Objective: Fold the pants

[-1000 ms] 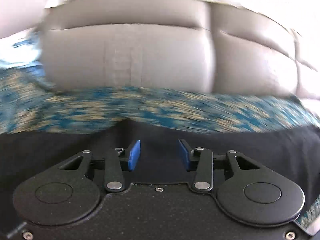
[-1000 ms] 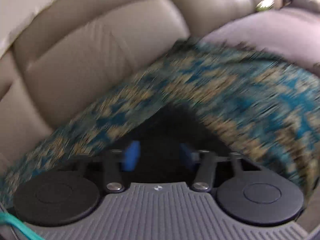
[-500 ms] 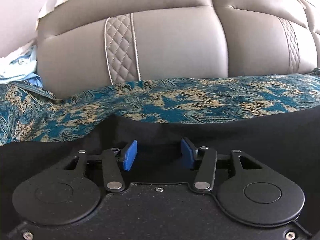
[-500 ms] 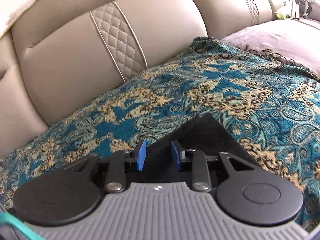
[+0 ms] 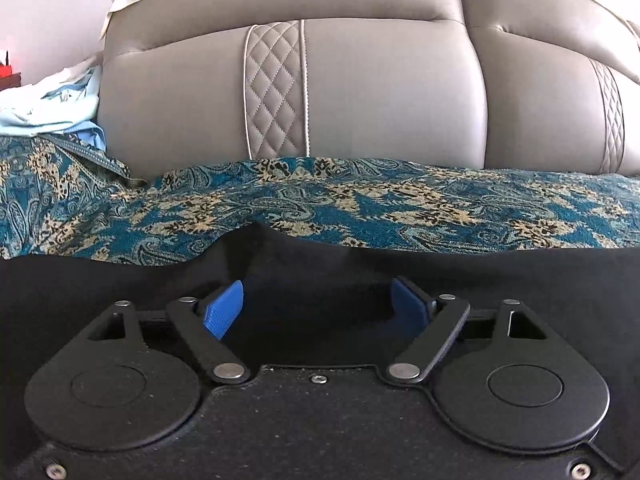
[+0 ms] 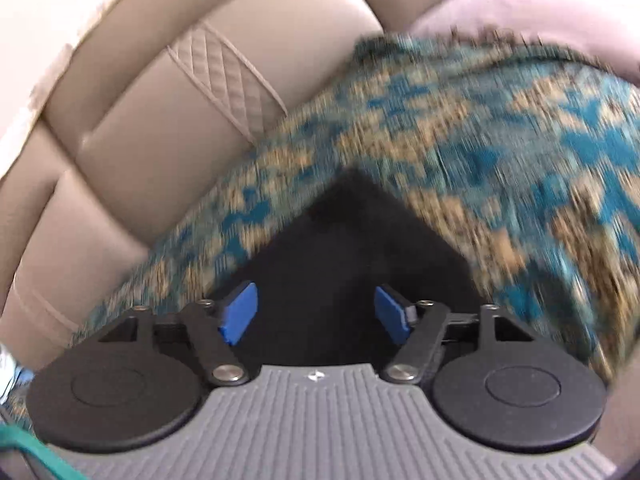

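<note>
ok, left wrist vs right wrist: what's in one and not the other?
Left wrist only: pale blue clothes heaped at the sofa's far left, and a long straight edge of the black pants.

Right wrist only: a pale cushion at upper right, a pants corner, heavy blur.

Both: beige sofa back, teal patterned throw, each gripper, left and right, with jaws just opened wide over black fabric, pads not pressing it.
</note>
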